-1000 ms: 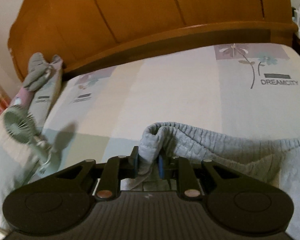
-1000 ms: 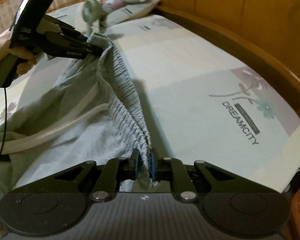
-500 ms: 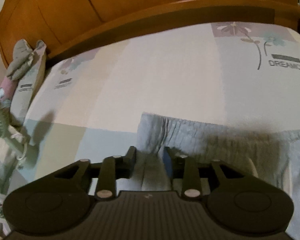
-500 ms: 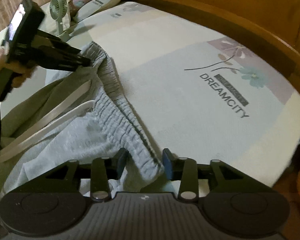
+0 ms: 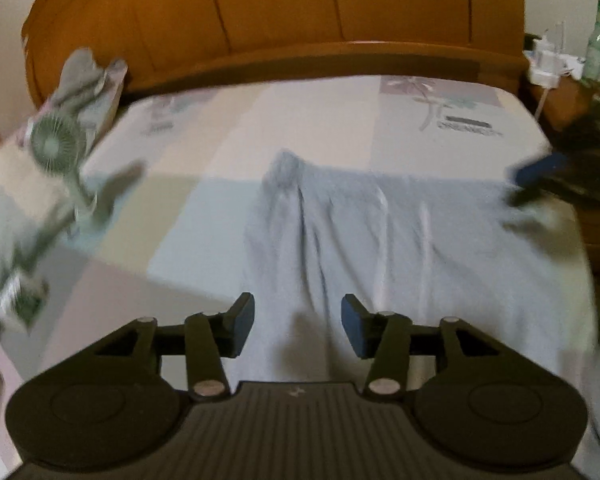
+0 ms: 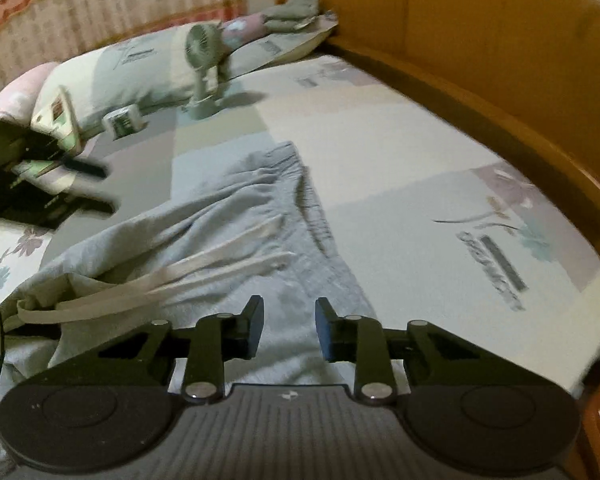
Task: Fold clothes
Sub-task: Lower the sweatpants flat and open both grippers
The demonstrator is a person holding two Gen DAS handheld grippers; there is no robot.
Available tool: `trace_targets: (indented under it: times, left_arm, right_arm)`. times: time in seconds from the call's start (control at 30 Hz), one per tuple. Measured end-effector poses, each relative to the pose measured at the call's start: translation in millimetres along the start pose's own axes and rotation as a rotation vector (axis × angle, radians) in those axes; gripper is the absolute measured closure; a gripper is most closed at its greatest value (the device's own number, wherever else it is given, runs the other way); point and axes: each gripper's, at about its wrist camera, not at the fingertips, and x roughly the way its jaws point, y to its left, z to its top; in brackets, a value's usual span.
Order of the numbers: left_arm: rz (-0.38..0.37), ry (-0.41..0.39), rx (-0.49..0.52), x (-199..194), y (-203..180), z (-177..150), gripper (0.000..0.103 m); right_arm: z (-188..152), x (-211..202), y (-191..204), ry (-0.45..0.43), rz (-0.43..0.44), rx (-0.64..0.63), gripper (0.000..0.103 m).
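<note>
Though poised right over the grey sweatpants [image 5: 380,248], grips nothing on either side.

Nearest in the left wrist view: the left gripper [image 5: 298,322], jaws well apart and just been opening, with cloth lying flat below the gap and no pad pressing on it. Same in the right wrist view for the right gripper [image 6: 289,326]: jaws apart though just been closing, grey fabric beneath them but not pinched.

Beyond the tongs, sweatpants spread on the patterned bed sheet [image 5: 320,120], long axis running near to far, legs toward the cameras and the elastic waistband [image 6: 300,184] at the far end. Seen from the left gripper, lies straight ahead and off to the right. Seen from the right gripper, lies ahead and off to the left, with the waistband's near end just beyond the fingertips. Judging by that, puts the right hand closer to the waistband and the left hand nearer the leg cloth.

Only from the right: the pale drawstring [image 6: 220,256] trailing left over bunched fabric, which looks likely to snag a fold. Only from the left: the waistband's full width.

Farther off, a small green fan [image 5: 56,144] at left by the pillow [image 6: 132,72], then the wooden headboard [image 5: 300,8].
</note>
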Motion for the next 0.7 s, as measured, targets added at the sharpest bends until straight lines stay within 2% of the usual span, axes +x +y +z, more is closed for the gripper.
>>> trace_targets:
  times: [0.1,0.23,0.3,0.4,0.43,0.5,0.57,0.7]
  left_arm:
    - [-0.002,0.025,-0.049,-16,-2,-29,0.043]
    - [0.025,0.044,-0.114,-29,0,-59,0.043]
    - [0.036,0.041,-0.156,-35,2,-71,0.041]
    - [0.059,0.035,-0.204,-46,2,-88,0.039]
    - [0.066,0.033,-0.216,-50,2,-93,0.039]
    - [0.081,0.027,-0.231,-60,0,-104,0.037]
    - [0.099,0.022,-0.249,-70,-2,-114,0.034]
    - [0.154,0.03,-0.289,-95,-5,-138,0.032]
  right_arm:
    - [6,22,3,0.047,0.053,0.022,0.07]
    - [-9,36,12,0.087,0.077,0.024,0.07]
    - [-19,41,8,0.115,0.044,0.041,0.07]
    - [-32,45,-3,0.153,-0.053,0.063,0.071]
    - [-34,41,-5,0.152,-0.058,0.072,0.071]
    - [-34,28,-1,0.139,-0.064,0.076,0.061]
    - [-35,11,12,0.1,-0.08,0.051,0.038]
    - [-41,-14,42,0.046,-0.021,0.028,0.019]
